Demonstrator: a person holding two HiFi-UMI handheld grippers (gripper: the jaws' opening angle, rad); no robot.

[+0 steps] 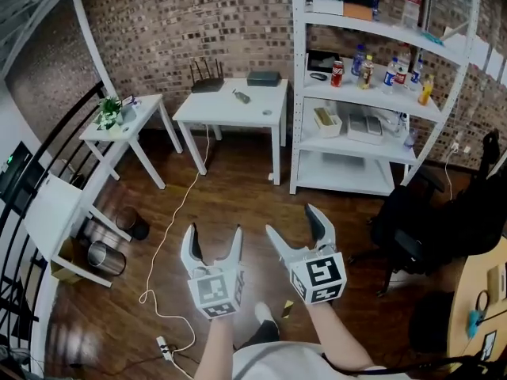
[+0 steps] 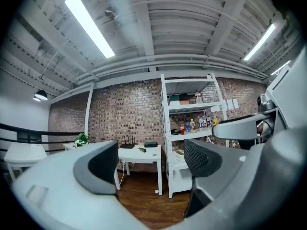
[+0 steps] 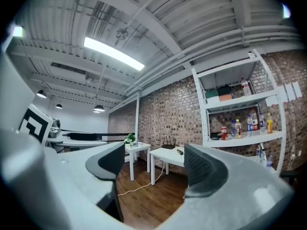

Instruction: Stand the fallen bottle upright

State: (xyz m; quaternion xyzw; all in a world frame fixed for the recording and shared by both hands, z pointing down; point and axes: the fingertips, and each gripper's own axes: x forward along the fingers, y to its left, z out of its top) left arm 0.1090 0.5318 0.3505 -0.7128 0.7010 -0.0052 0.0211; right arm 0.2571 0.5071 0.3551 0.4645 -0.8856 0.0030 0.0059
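While both tools hang low over the wooden floor, the fallen bottle (image 1: 241, 96) lies well ahead of them. It is on its side on the white worktop (image 1: 214, 109) in the upper middle of the head view, and it touches nothing else up there. On the left gripper (image 1: 212, 238) the fingers (image 2: 98, 164) are spread, with only floor and far furniture showing between them. It's the same story on the right gripper (image 1: 293, 224), whose fingers (image 3: 204, 169) stand apart with nothing in the gap.

Now, the handling. The bottle looks small and dark, probably light, and whether it is plastic or glass is too far off to tell. Being round and lying flat, it will likely roll at a careless nudge. The safest hold seems to be across the middle of its body, squeezing gently in case the wall is thin, then tipping it up onto its base.

Here's the count. There is one fallen bottle and there are two grippers. On that worktop sit one router (image 1: 207, 81) and one dark box (image 1: 264, 77), both at the back edge. One smaller worktop (image 1: 99, 133) at the left carries one plant (image 1: 109, 111). One shelf unit (image 1: 298, 93) stands at the right, and a row of upright bottles (image 1: 390, 71) lines its second level, too small to number with confidence.
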